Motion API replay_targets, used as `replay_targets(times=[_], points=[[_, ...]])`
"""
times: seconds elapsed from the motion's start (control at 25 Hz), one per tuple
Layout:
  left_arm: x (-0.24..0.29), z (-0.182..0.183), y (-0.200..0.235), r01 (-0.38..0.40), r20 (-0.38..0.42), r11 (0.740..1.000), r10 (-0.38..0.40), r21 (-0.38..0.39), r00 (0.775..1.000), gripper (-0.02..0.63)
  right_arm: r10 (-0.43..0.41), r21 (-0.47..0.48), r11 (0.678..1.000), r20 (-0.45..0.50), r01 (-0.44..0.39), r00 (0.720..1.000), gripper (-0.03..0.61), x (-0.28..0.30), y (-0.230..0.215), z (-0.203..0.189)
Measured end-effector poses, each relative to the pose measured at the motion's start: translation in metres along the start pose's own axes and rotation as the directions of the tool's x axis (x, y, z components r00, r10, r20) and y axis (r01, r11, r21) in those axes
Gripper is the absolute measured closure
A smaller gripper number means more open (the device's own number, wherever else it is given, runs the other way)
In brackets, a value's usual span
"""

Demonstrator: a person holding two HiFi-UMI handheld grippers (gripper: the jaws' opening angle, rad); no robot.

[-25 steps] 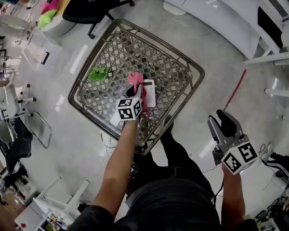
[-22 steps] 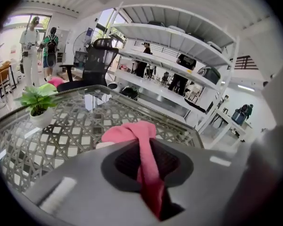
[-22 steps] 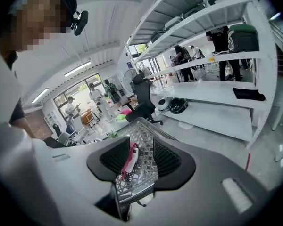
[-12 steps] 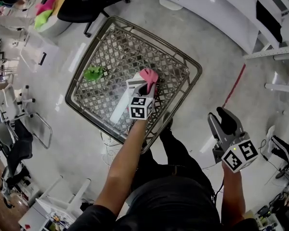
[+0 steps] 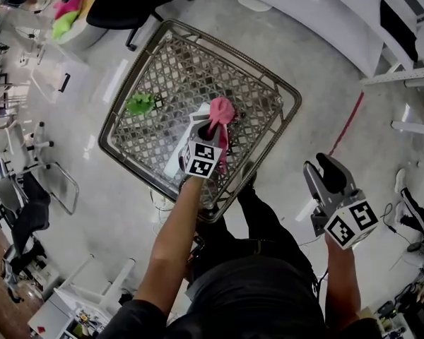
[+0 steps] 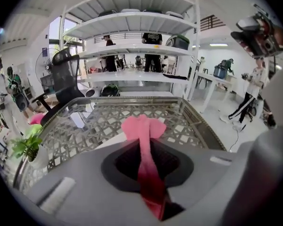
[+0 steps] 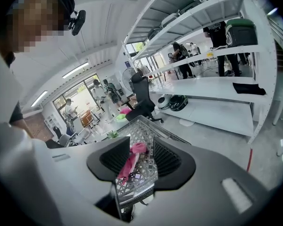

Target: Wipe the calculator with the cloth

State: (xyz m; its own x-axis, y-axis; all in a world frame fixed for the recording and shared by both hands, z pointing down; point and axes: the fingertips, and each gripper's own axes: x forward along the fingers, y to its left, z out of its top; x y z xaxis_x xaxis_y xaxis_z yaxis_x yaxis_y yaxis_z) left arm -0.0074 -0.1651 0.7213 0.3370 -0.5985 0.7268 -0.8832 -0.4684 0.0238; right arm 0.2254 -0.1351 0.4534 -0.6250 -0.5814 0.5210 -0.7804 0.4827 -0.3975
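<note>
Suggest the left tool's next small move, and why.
Probably drag the left tool back along the calculator: it grips the pink cloth, whose free end sits at the calculator's far edge, leaving the nearer white face uncovered.

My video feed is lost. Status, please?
Left gripper shut on pink cloth, over calculator. Right gripper open, empty, off the table. Green plant apart, nothing blocking.
</note>
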Motion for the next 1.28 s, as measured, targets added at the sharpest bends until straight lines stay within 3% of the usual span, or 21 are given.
replay_targets(times=[0.12, 0.44, 0.56, 0.72, 0.92, 1.04, 1.28], points=[[-0.01, -0.008, 0.015, -0.027, -0.018, 1.0, 0.027, 0.008, 0.999, 0.511, 0.007, -0.003, 1.0, -0.002, -0.007, 1.0, 0.425, 0.003, 0.005, 0.0], [-0.033, -0.035, 0.057, -0.095, -0.021, 0.994, 0.094, -0.061, 0.995, 0.511, 0.026, -0.015, 1.0, -0.022, -0.027, 0.999, 0.425, 0.017, 0.024, -0.003], [-0.041, -0.047, 0.069, -0.116, -0.03, 0.98, 0.112, -0.163, 0.993, 0.511, 0.029, -0.019, 0.999, -0.028, -0.029, 0.999, 0.425, 0.019, 0.028, -0.005], [-0.052, -0.06, 0.082, -0.139, -0.01, 0.933, 0.144, -0.331, 0.99, 0.511, 0.036, -0.02, 0.999, -0.041, -0.036, 0.999, 0.425, 0.023, 0.033, -0.005], [-0.051, -0.052, 0.077, -0.112, 0.037, 0.901, 0.14, -0.42, 0.989, 0.511, 0.034, -0.021, 0.999, -0.045, -0.035, 0.998, 0.425, 0.025, 0.035, -0.005], [-0.046, -0.045, 0.067, -0.077, 0.06, 0.895, 0.115, -0.439, 0.992, 0.511, 0.033, -0.019, 0.999, -0.047, -0.033, 0.998, 0.425, 0.023, 0.033, -0.01], [-0.031, -0.027, 0.032, 0.026, 0.074, 0.936, 0.0, -0.351, 0.997, 0.511, 0.028, -0.011, 1.0, -0.054, -0.029, 0.998, 0.425, 0.021, 0.034, -0.019]])
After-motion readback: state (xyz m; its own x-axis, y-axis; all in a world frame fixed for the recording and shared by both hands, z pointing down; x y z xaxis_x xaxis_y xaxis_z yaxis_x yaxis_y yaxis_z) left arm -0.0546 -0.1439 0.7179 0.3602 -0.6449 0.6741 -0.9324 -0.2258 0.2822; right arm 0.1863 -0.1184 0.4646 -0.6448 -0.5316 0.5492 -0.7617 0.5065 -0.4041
